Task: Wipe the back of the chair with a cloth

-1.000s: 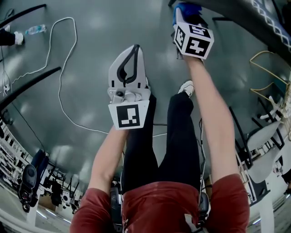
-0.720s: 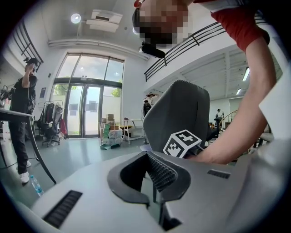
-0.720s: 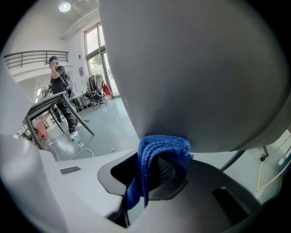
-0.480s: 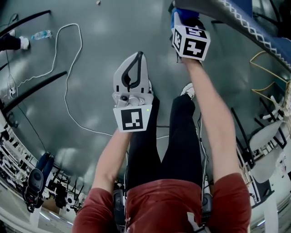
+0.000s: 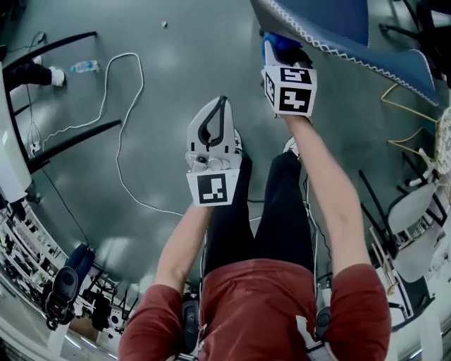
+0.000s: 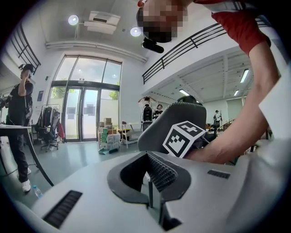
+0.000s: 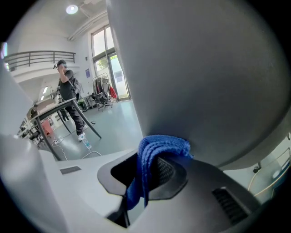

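The chair back fills the top right of the head view, blue-grey with white stitching along its edge. My right gripper is shut on a blue cloth and holds it against the lower edge of that back. In the right gripper view the folded cloth hangs from the right gripper and touches the grey chair back. My left gripper hangs over the floor, to the left of the chair, shut and holding nothing. The left gripper view shows the left gripper with the chair back beyond it.
A white cable loops over the grey floor beside black table legs. A water bottle and someone's foot lie far left. White chairs and a yellow cable are at the right. A person stands by a desk.
The chair back has come further into the head view at the top right. The left gripper has drifted lower and to the right. The right gripper keeps the cloth at the chair.
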Tool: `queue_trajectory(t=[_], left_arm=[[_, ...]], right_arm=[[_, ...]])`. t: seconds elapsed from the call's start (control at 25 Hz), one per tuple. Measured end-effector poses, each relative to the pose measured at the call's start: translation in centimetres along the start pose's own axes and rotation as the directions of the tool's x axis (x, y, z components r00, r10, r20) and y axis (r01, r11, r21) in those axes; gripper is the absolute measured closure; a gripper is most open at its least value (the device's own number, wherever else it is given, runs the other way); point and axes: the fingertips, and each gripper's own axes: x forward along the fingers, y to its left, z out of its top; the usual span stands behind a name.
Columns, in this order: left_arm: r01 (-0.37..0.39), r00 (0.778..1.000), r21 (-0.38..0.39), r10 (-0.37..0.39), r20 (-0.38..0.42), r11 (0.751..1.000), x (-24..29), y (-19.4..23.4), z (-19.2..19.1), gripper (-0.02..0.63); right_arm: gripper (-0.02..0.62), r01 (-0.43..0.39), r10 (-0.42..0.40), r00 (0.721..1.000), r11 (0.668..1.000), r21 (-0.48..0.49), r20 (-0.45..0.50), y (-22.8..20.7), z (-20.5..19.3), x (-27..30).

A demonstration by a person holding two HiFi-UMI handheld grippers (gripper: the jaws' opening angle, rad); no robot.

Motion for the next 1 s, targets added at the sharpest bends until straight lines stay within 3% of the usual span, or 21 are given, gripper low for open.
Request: queue_trajectory(t=[0.28, 0.44, 0.68, 1.0], left_arm=[[-0.015, 1.000, 0.032, 0.015, 0.019, 0.999, -2.3, -0.6, 6.3, 0.594], [-0.061, 0.993, -0.017, 0.059, -0.101, 0.998, -3.0, -0.7, 7.7, 0.594], [-0.077, 0.995, -0.030, 0.075, -0.062, 0.997, -4.7, -0.9, 14.0, 0.594], [-0.070, 0.997, -0.046, 0.069, -0.030, 0.996, -6.1, -2.5, 18.0, 0.594]], right_arm=[[0.531, -0.005, 0.007, 1.000, 0.999, -0.038, 0.030, 0.6, 4.7, -7.2], [0.531, -0.008, 0.010, 0.998, 1.000, -0.030, 0.061, 0.8, 7.5, -11.7], [0.531, -0.035, 0.037, 0.996, 0.999, -0.025, 0.085, 2.3, 10.9, -17.5], [0.531, -0.032, 0.035, 0.992, 0.999, -0.023, 0.124, 2.1, 12.4, -20.7]])
